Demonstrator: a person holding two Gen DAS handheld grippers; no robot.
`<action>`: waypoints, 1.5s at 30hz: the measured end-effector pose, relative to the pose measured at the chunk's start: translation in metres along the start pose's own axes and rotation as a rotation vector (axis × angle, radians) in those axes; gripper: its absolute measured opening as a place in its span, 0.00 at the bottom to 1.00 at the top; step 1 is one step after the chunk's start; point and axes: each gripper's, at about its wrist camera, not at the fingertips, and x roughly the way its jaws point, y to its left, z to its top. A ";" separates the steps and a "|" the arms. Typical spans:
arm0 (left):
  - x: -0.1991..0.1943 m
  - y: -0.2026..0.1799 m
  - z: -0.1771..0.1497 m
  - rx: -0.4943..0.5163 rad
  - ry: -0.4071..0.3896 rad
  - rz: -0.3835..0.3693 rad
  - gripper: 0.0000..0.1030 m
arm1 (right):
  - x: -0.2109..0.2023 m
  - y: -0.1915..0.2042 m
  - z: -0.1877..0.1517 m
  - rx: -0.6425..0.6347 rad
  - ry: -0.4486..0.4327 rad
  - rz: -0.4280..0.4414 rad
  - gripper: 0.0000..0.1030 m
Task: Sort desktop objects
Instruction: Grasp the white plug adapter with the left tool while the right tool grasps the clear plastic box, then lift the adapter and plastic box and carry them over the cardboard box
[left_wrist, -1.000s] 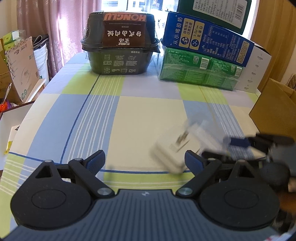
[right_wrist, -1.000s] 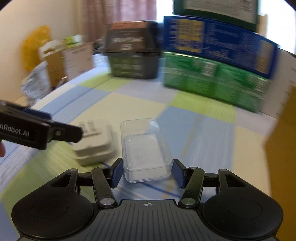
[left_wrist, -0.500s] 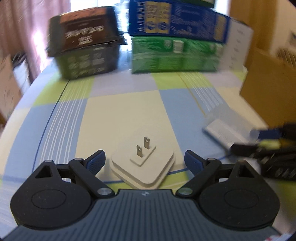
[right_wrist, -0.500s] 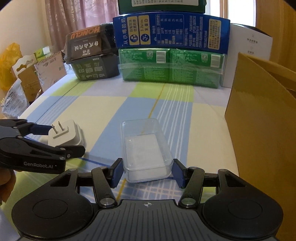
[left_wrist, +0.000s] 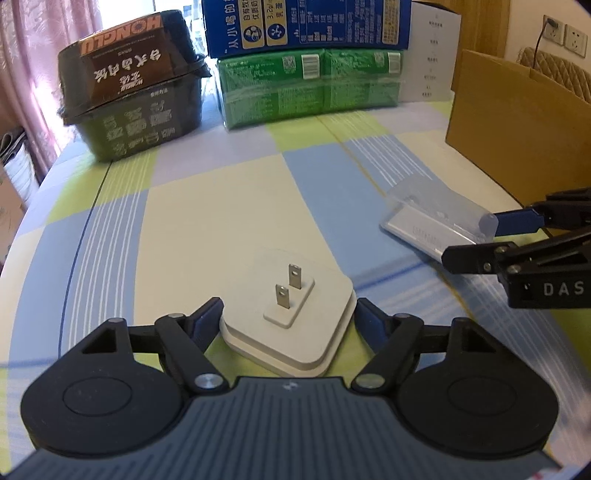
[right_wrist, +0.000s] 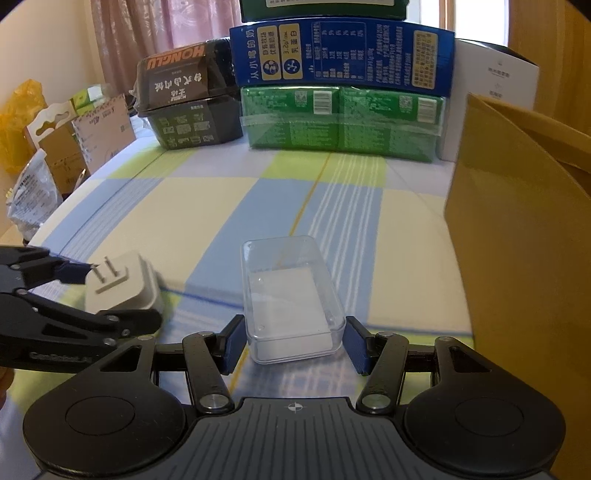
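Left gripper closing on the white square plug adapter, prongs up on the checked cloth — pads at its corners. Right gripper brackets the clear plastic box, likely the adapter's receptacle; contact uncertain.

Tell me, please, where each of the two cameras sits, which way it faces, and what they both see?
Left wrist: on the left gripper, facing down-forward over the white plug adapter; its jaws are closing around it.
Right wrist: on the right gripper, facing down-forward over the clear plastic box between its fingers; a fingertip shows at the left edge.
Shared: adapter, clear box, checked tablecloth, each other's gripper.
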 end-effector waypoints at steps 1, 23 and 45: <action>-0.005 -0.001 -0.002 -0.018 0.007 -0.001 0.72 | -0.005 0.000 -0.003 0.000 0.008 -0.004 0.52; -0.078 -0.034 -0.064 0.172 -0.009 -0.116 0.83 | -0.052 0.021 -0.058 -0.086 0.070 -0.005 0.57; -0.074 -0.044 -0.059 0.085 0.085 -0.109 0.59 | -0.040 0.017 -0.052 -0.058 0.092 0.011 0.57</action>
